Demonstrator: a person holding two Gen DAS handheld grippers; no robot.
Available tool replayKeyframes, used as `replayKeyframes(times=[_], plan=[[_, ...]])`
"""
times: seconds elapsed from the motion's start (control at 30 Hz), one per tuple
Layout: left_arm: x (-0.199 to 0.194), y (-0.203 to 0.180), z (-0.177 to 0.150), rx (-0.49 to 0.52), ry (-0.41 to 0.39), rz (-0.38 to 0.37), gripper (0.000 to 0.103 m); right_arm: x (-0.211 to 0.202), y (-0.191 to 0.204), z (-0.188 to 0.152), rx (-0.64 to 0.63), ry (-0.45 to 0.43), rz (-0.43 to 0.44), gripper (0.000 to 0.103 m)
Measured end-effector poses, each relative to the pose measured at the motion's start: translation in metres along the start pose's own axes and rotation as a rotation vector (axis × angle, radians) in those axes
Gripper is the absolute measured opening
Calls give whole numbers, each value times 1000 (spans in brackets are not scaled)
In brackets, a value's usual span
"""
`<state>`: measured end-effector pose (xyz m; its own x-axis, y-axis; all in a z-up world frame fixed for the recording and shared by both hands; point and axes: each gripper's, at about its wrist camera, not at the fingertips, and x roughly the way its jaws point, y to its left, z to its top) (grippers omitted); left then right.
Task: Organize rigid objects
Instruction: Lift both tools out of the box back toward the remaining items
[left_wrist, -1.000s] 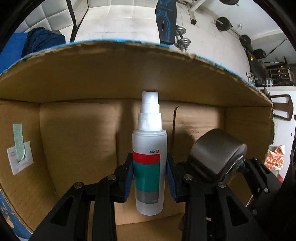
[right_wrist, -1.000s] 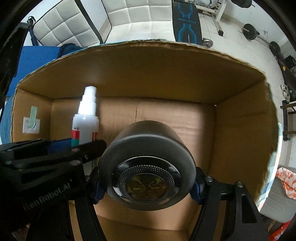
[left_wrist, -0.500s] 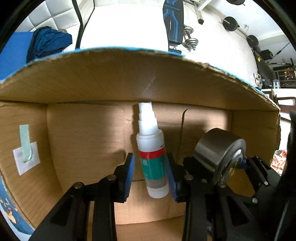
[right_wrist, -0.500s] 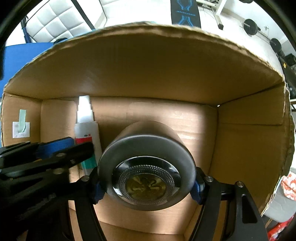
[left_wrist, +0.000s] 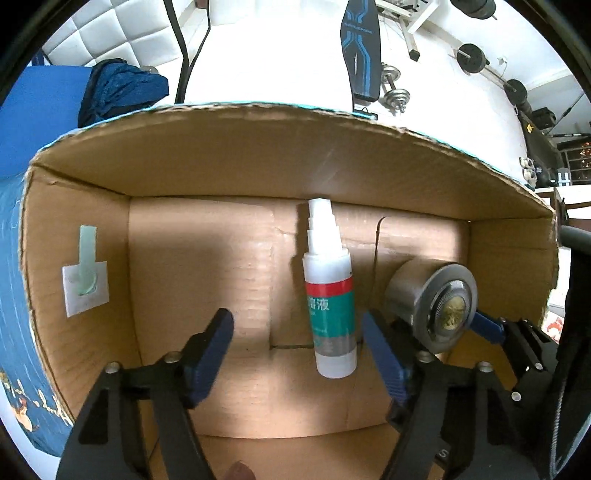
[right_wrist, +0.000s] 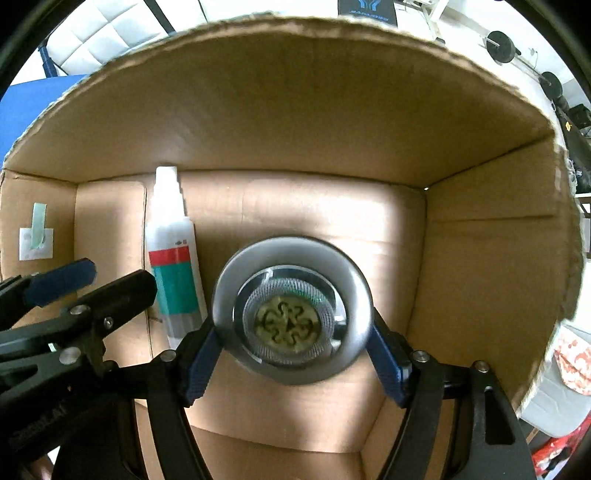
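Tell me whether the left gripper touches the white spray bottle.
Apart: the left wrist view shows the left gripper open, cardboard visible between both pads and the white spray bottle.

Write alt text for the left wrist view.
The left hand-held gripper hangs open above a white spray bottle lying on the floor of a cardboard box. To its right, the right hand-held gripper holds a metal cylinder inside the box.

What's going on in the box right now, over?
Left gripper open, clear of bottle lying in box. Right gripper shut on canister, low inside box. Nothing blocking.
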<state>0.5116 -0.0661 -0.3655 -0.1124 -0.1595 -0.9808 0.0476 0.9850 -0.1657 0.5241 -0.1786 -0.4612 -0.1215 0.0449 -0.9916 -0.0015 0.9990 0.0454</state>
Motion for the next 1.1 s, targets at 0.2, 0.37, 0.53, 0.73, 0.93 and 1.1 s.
replayKeyframes(times=[0.2,0.37,0.53,0.73,0.93,1.1], plan=[[-16,0,-12,10,-35,15,84,-14,5,-8,2,-18,-1,79],[-26,-5,-23,21,-66,24,96,-27,8,-22,8,-36,13,84],[-45,-3,-40,18,-128,45,99,-44,16,-48,21,-70,22,103],[-71,-3,-73,19,-202,56,99,-58,9,-83,34,-119,22,103],[-97,-5,-107,27,-265,61,99,-91,13,-121,40,-182,22,103],[-120,-5,-141,38,-324,70,99,-119,14,-158,44,-241,24,103]])
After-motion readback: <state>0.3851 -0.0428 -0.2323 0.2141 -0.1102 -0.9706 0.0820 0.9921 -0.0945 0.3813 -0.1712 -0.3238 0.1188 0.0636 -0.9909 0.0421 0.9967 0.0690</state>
